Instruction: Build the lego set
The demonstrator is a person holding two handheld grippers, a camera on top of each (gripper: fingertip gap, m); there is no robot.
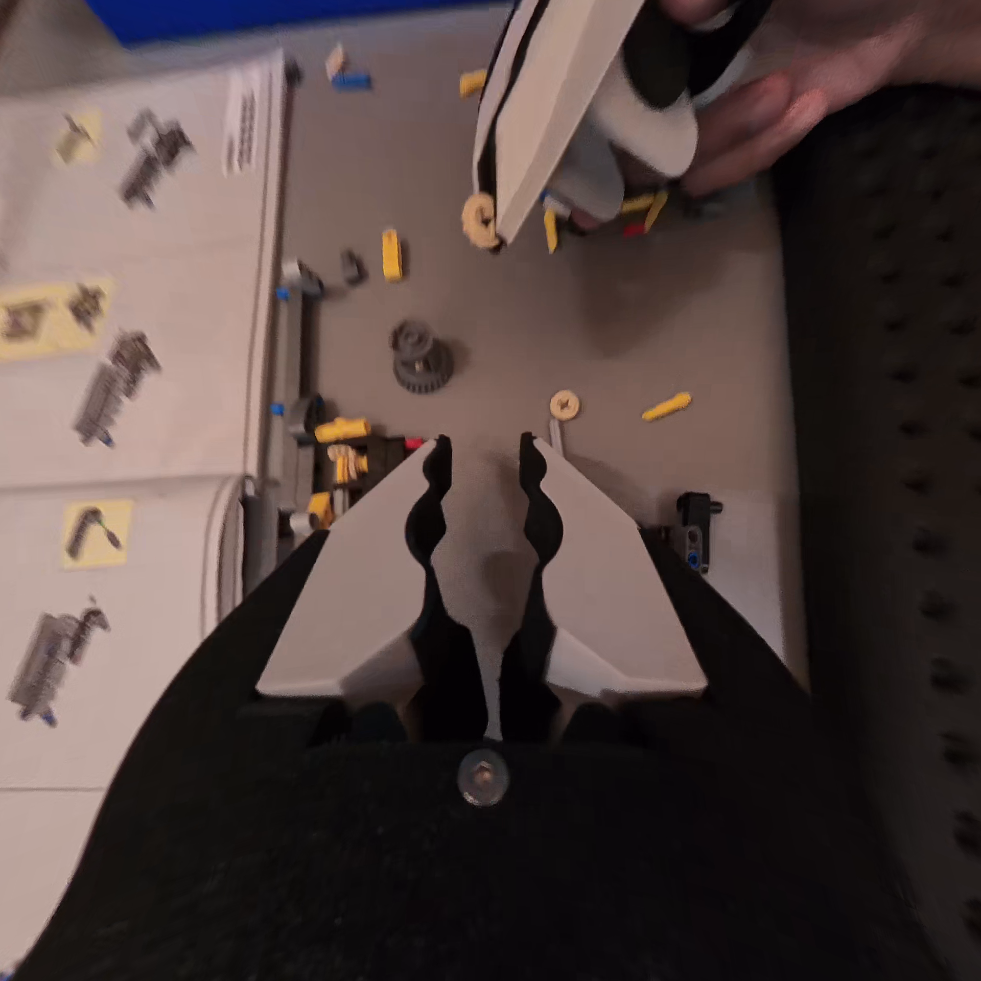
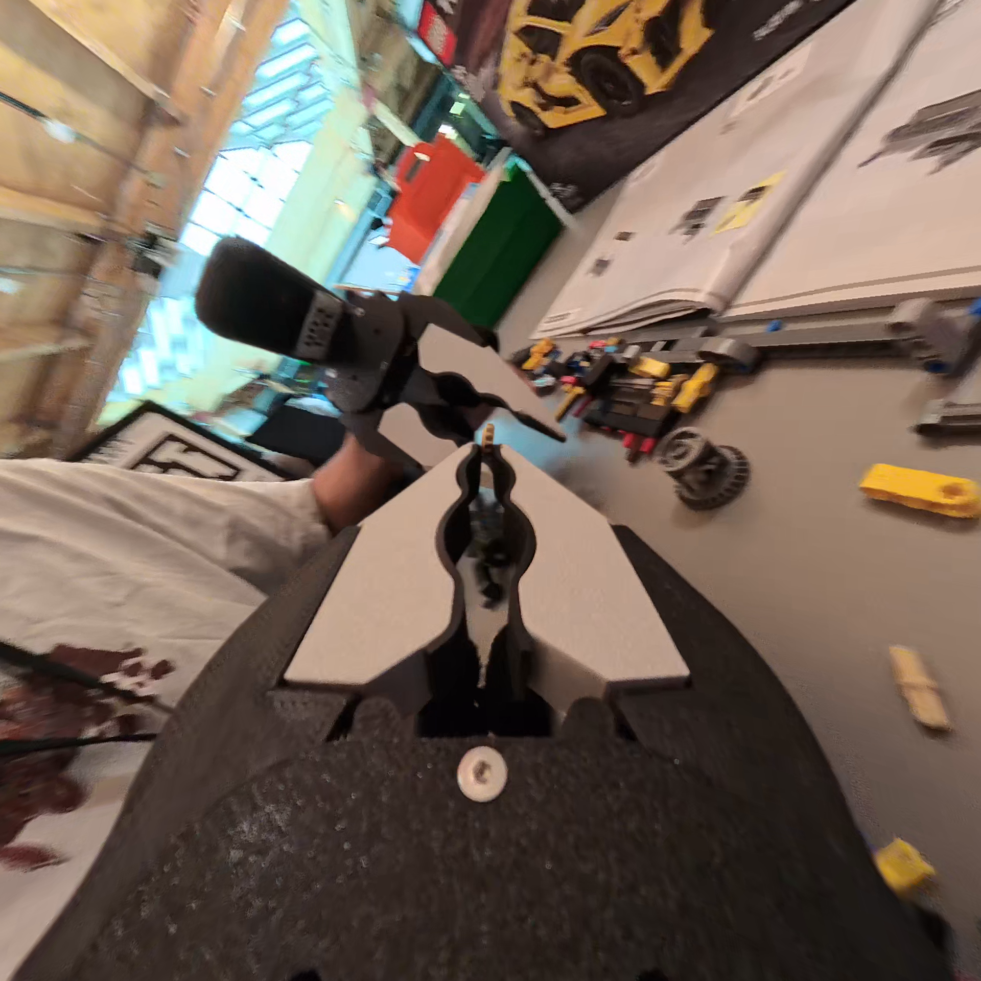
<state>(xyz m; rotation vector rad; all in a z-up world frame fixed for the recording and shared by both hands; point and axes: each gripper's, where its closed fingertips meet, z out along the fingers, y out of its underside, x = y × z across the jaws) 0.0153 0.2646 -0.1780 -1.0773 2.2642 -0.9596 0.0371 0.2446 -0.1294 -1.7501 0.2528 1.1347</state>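
Right gripper point(image 2: 485, 451) pinching a small tan piece point(image 2: 489, 432) by its tip — likely to slip; left gripper point(image 1: 482, 440) spread, empty.

Black textured grippers point(image 1: 482, 440), grey wedge fingers point(image 2: 578, 584), silver screw point(image 2: 481, 780), white sleeve point(image 2: 159, 531).

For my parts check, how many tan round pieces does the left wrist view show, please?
2 tan round pieces: one on the table beyond the left claw, one in the right claw; others may be hidden.
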